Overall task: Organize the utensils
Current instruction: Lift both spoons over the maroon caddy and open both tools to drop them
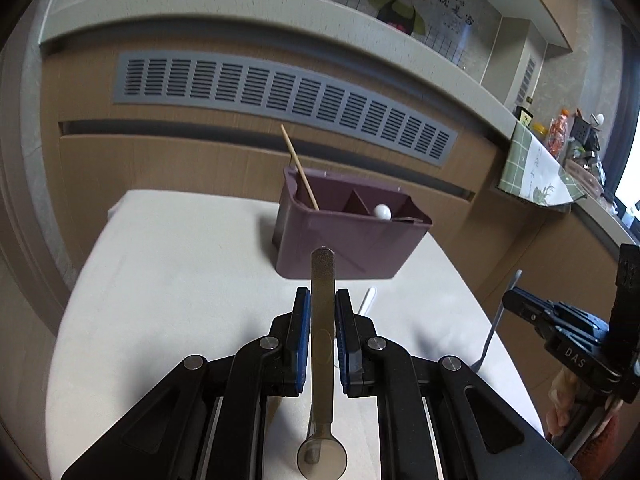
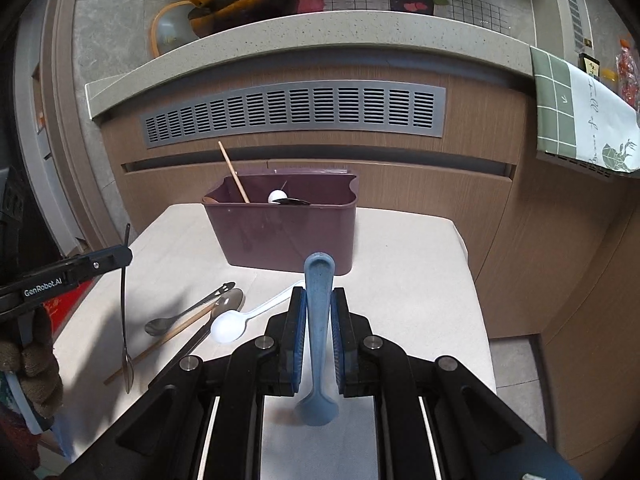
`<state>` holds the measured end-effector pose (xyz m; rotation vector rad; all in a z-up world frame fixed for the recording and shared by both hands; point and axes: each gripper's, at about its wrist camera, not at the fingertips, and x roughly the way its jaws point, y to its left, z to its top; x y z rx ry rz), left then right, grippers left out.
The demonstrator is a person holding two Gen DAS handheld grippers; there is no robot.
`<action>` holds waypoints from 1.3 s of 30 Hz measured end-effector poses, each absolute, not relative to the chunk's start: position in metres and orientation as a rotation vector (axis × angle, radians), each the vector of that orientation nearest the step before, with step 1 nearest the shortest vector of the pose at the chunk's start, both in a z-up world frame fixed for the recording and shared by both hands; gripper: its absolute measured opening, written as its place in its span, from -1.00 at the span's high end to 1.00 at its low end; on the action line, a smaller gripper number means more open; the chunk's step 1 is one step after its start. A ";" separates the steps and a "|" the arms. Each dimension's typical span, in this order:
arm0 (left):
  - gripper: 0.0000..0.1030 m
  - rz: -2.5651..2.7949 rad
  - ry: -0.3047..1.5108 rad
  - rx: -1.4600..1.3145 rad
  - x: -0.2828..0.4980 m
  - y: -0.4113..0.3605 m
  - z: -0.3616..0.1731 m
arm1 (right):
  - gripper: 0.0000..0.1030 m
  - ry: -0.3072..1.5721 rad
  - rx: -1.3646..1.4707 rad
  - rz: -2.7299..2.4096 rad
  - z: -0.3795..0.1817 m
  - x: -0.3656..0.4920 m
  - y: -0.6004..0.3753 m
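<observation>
metal spoon pinched mid-handle by left gripper, bowl hanging near the lens; stiff, slick, light, so a grip near the middle seems best. blue spoon clamped likewise in right gripper. both hover short of the brown holder on the table. arm reads "genrobot.ai"; other, "das".

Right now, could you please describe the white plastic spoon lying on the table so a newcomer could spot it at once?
Start at the maroon utensil caddy standing on the white table. In front of it, toward its left end, loose utensils lie in a cluster. The white plastic spoon lies at the cluster's right edge, the only white piece beside a metal spoon and a wooden chopstick.
</observation>
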<state>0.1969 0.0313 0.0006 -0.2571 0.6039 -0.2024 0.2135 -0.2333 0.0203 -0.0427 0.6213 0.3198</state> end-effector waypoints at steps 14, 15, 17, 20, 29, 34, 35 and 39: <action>0.76 -0.203 0.084 -0.224 0.224 0.027 0.168 | 0.80 0.322 -0.030 0.271 0.154 0.243 -0.239; 0.76 -0.193 0.054 -0.221 0.230 0.025 0.176 | 0.80 0.297 -0.025 0.281 0.169 0.247 -0.239; 0.76 -0.184 0.013 -0.221 0.246 0.023 0.181 | 0.80 0.246 -0.002 0.295 0.195 0.260 -0.239; 0.76 -0.179 -0.008 -0.246 0.275 0.024 0.170 | 0.80 0.243 0.023 0.294 0.201 0.284 -0.234; 0.76 -0.168 0.075 -0.328 0.352 0.029 0.098 | 0.80 0.424 -0.004 0.309 0.128 0.361 -0.209; 0.76 -0.206 0.181 -0.374 0.379 0.033 0.062 | 0.80 0.519 0.010 0.328 0.092 0.388 -0.203; 0.76 -0.224 0.204 -0.377 0.383 0.032 0.055 | 0.80 0.550 0.000 0.334 0.083 0.393 -0.201; 0.38 -0.256 0.305 -0.388 0.396 0.030 0.028 | 0.74 0.693 -0.032 0.424 0.052 0.403 -0.191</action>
